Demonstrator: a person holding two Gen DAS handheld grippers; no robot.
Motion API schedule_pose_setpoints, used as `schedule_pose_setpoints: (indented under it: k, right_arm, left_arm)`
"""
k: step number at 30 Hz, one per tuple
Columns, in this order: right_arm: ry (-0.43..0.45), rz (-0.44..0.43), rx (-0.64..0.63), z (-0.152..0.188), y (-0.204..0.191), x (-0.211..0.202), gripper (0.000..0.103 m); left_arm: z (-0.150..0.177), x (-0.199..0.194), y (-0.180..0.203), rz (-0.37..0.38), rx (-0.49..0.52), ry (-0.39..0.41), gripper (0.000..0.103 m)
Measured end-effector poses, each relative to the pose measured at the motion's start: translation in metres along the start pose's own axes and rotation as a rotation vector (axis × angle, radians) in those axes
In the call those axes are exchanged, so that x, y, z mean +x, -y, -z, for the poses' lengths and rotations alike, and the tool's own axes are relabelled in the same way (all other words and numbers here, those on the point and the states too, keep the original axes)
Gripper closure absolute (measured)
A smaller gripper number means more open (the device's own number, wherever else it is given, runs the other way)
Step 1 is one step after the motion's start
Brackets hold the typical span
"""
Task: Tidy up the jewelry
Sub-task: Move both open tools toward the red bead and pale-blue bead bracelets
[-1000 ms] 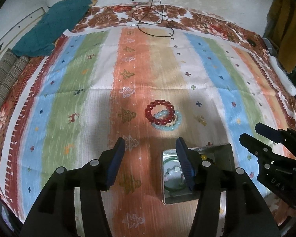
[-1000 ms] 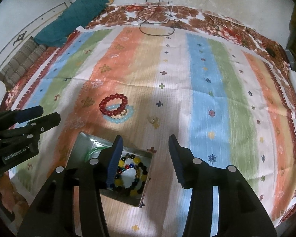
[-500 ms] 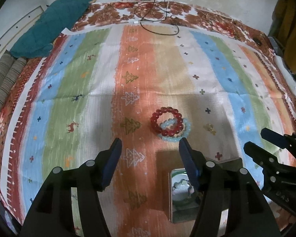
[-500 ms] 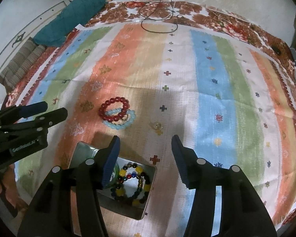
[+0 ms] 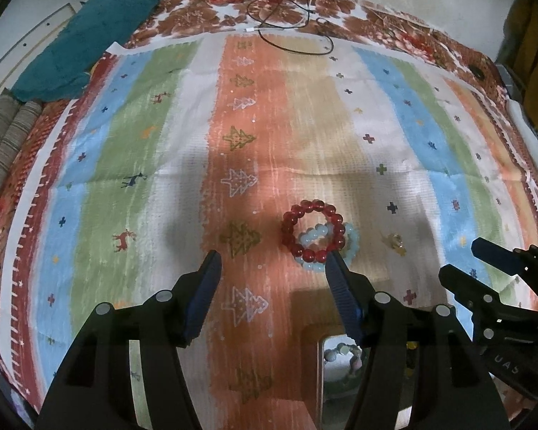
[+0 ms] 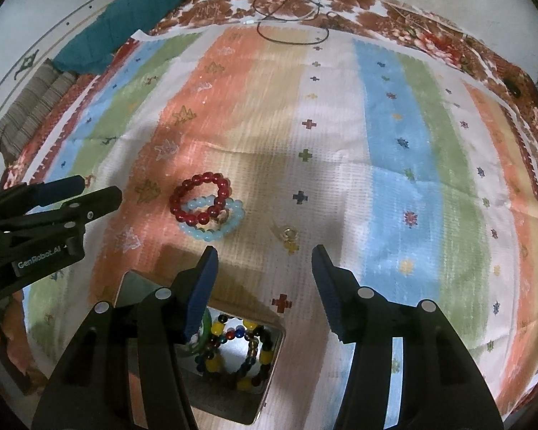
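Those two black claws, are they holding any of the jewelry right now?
No. The left gripper and right gripper are both open and empty; the red bracelet and small ring lie loose on the cloth.

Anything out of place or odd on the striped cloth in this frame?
The red bead bracelet overlaps the pale blue bracelet on the cloth, and a small gold ring lies loose nearby, all outside the metal tin. Nothing looks damaged.

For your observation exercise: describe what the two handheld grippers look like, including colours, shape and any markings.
The left gripper and right gripper are alike: black plastic bodies with silver rivets and two tapering fingers faced with ribbed dark blue pads. White lettering on the left one's side reads GenRobot.AI. No cables or sleeves show.
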State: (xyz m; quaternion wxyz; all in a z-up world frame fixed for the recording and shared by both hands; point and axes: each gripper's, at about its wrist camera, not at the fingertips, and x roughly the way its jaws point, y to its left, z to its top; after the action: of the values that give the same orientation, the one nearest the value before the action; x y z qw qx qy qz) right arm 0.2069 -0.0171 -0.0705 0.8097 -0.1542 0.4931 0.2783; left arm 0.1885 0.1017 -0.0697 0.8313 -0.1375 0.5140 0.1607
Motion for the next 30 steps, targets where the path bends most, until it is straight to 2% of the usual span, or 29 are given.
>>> schedule_pose_setpoints:
  k: [21, 30]
  right_arm:
    - [-0.077, -0.001, -0.022, -0.017, 0.001, 0.034, 0.049]
    - [-0.122, -0.029, -0.024, -0.025, 0.000, 0.055, 0.049]
  left_arm:
    - [-0.019, 0.040, -0.004, 0.018, 0.023, -0.073, 0.043]
    - [-0.026, 0.066, -0.003, 0.013, 0.045, -0.112, 0.043]
